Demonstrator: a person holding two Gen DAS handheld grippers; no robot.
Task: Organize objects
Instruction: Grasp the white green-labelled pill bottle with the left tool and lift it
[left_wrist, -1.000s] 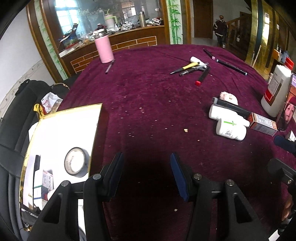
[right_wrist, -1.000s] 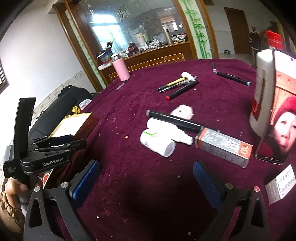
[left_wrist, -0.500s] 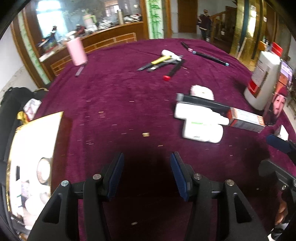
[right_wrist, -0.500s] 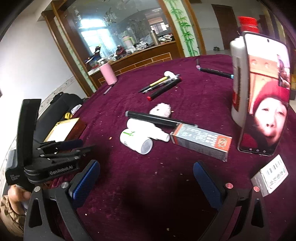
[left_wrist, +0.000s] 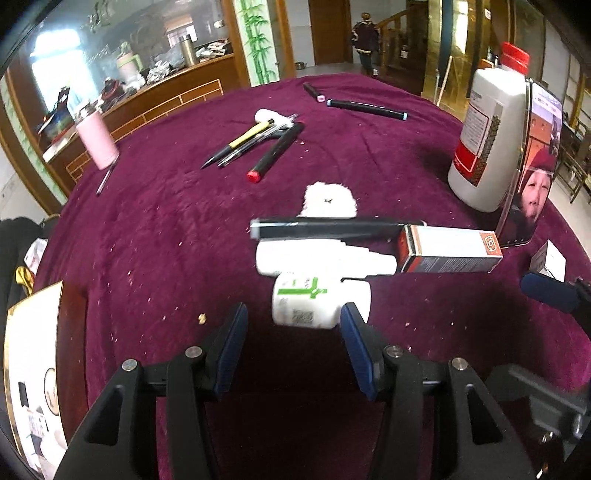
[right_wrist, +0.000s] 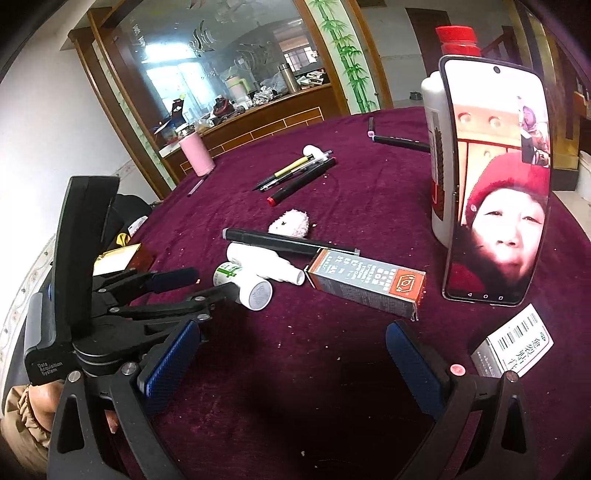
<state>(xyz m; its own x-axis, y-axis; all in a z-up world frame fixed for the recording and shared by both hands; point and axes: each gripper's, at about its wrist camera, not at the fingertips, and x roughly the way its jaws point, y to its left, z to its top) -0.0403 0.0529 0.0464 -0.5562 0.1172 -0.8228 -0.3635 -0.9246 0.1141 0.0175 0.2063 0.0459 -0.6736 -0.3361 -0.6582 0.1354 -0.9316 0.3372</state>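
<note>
The left gripper (left_wrist: 291, 325) hangs low over the purple tablecloth (left_wrist: 155, 229) with its jaws spread apart and nothing between the pads; the small white bottle (left_wrist: 314, 301) with green markings lies on its side just beyond the fingertips, in line with the gap but not touched by either pad. From the right wrist view the same bottle (right_wrist: 243, 284) shows its flat grey end, with the left gripper's dark fingers reaching up beside it.

Taking that small bottle as the landmark: a longer white bottle (left_wrist: 321, 258) lies directly behind it, touching it. Behind that lies a long black pen (left_wrist: 332, 229), and further back a fluffy white toy (left_wrist: 328, 201). To the right of the bottle rests a grey and orange box (left_wrist: 450, 249), lying flat. Further right and back stands a big white jug (left_wrist: 487, 136) with a red cap, and a phone (right_wrist: 498, 177) leans upright against it, screen lit. Far behind the bottle is a loose bunch of pens (left_wrist: 255, 144), and far back to the left a pink flask (left_wrist: 96, 139).

The right gripper (right_wrist: 295, 358) is wide open and empty, held above bare cloth, near the box.
</note>
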